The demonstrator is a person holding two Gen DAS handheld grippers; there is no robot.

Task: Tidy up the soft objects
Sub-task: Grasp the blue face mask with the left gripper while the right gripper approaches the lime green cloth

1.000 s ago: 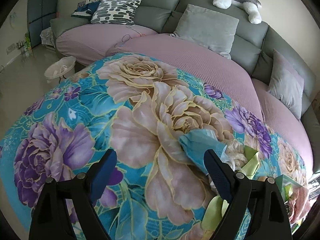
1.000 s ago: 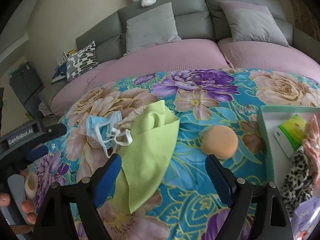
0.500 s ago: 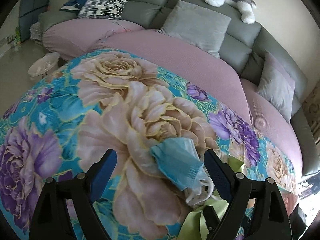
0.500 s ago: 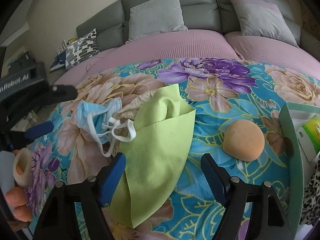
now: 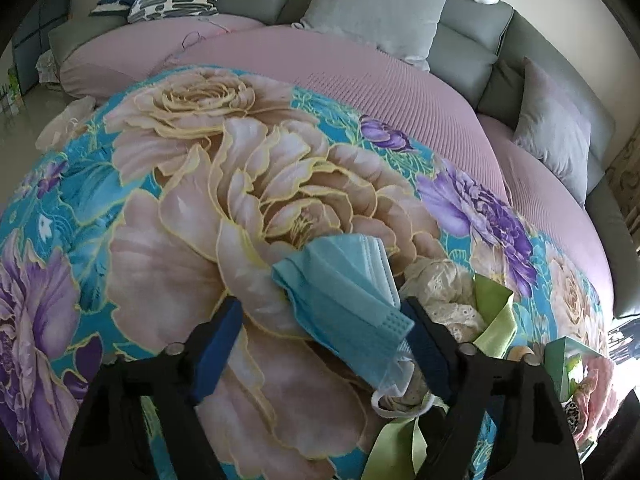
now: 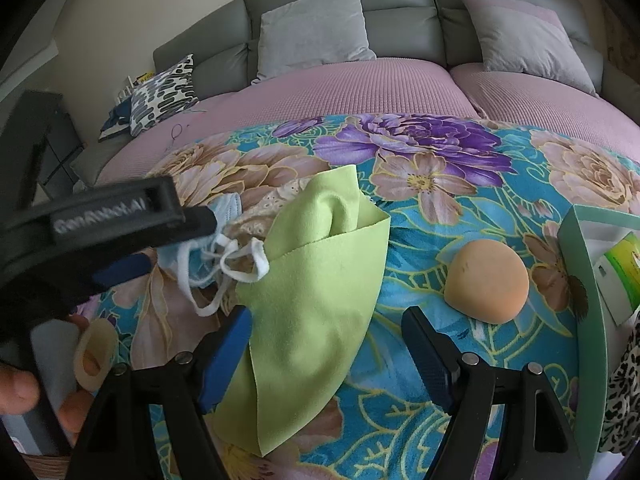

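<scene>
One blue face mask (image 5: 344, 292), one lime-green cloth (image 6: 320, 296), one cream lace piece (image 5: 444, 296) and one orange foam ball (image 6: 486, 280) lie on the floral-covered surface (image 5: 180, 216) in front of the sofa (image 6: 360, 80). The mask, lace and cloth bunch together in the middle; the ball sits apart, toward the right edge.

One pale green bin (image 6: 576, 264) stands at the right edge. It holds a green-and-white packet (image 6: 620, 268) and a leopard-print fabric (image 6: 624, 384), both cut off by the frame.

The left hand-held gripper (image 5: 320, 336) has its jaws closing around the mask, pads not yet pressing. The right hand-held gripper (image 6: 326, 348) hangs wide open over the green cloth, gripping nothing.

The lace is mostly hidden beneath the mask and cloth. Fingers (image 6: 16, 394) show at the left.
</scene>
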